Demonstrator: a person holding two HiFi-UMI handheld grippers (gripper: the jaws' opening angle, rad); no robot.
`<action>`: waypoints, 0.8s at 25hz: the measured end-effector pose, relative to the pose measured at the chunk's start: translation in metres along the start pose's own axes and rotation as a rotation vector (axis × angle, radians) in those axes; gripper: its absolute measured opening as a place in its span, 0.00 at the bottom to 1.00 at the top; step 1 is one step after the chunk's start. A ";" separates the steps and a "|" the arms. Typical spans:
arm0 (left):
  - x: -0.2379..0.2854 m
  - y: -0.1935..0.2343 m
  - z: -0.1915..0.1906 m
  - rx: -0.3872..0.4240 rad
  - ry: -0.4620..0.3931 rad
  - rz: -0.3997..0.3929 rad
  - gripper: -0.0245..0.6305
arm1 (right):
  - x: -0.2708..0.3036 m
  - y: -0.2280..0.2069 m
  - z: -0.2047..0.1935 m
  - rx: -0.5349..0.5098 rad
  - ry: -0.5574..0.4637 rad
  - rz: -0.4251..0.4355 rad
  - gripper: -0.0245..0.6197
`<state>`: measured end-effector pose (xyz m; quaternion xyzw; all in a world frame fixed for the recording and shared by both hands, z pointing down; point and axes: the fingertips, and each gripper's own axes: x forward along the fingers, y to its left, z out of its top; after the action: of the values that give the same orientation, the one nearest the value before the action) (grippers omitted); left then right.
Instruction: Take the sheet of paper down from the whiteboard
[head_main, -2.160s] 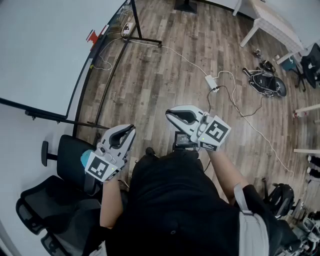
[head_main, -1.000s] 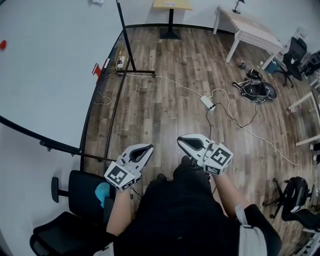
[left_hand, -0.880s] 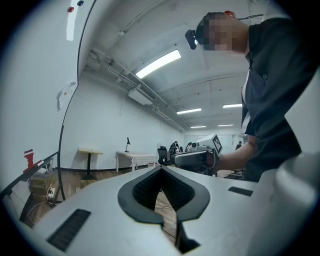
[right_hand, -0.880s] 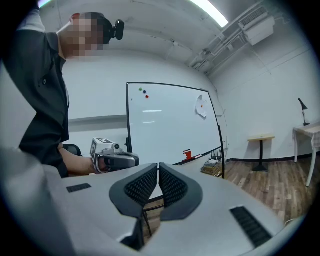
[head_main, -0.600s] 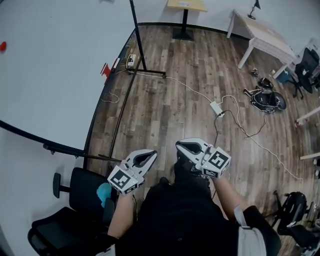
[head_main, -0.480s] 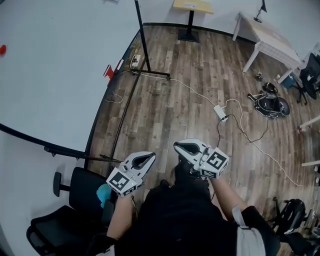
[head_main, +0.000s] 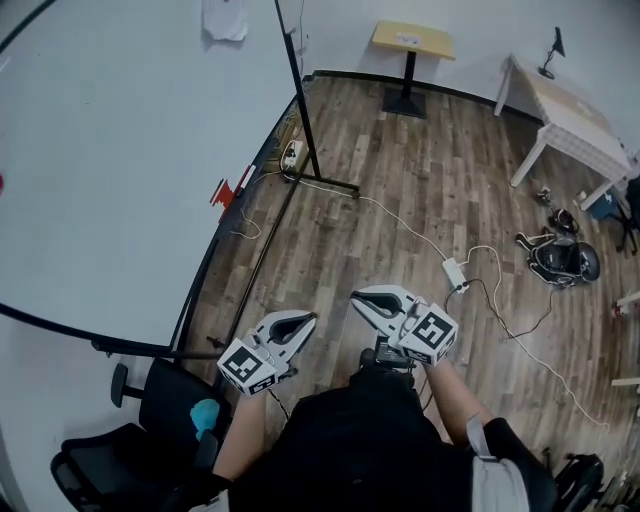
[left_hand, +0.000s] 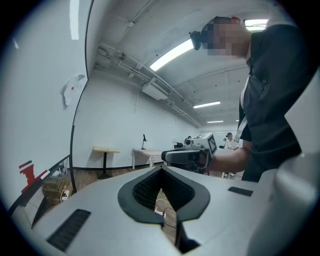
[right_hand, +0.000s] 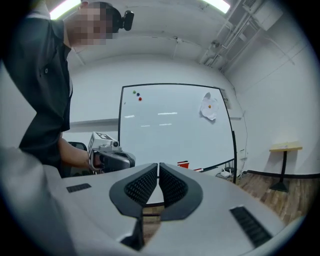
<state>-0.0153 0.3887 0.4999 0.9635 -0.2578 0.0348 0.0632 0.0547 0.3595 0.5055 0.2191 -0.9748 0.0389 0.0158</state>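
The whiteboard fills the left of the head view, and a crumpled white sheet of paper hangs near its top far corner. In the right gripper view the paper sits at the board's upper right under a red dot. It shows obliquely in the left gripper view as a paper on the board's edge. My left gripper and right gripper are held side by side at waist height, far short of the paper. Both are shut and empty.
The whiteboard's black stand leg and a power strip with white cable lie on the wooden floor ahead. A black office chair stands at lower left. A small yellow table and a white table stand farther off.
The person has walked forward along the board; the paper has come into the head view at the top. Both grippers stayed shut, side by side in front of the body.
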 end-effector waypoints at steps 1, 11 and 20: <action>0.011 0.003 0.009 0.011 -0.001 0.003 0.05 | -0.003 -0.013 0.003 -0.008 0.006 0.005 0.07; 0.084 0.050 0.033 -0.004 0.007 0.059 0.05 | -0.002 -0.089 -0.003 0.055 0.013 0.096 0.07; 0.120 0.128 0.041 0.001 -0.009 0.061 0.05 | 0.032 -0.162 -0.013 0.103 0.038 0.075 0.07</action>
<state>0.0256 0.2143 0.4847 0.9554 -0.2872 0.0324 0.0607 0.0950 0.2010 0.5311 0.1819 -0.9786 0.0939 0.0217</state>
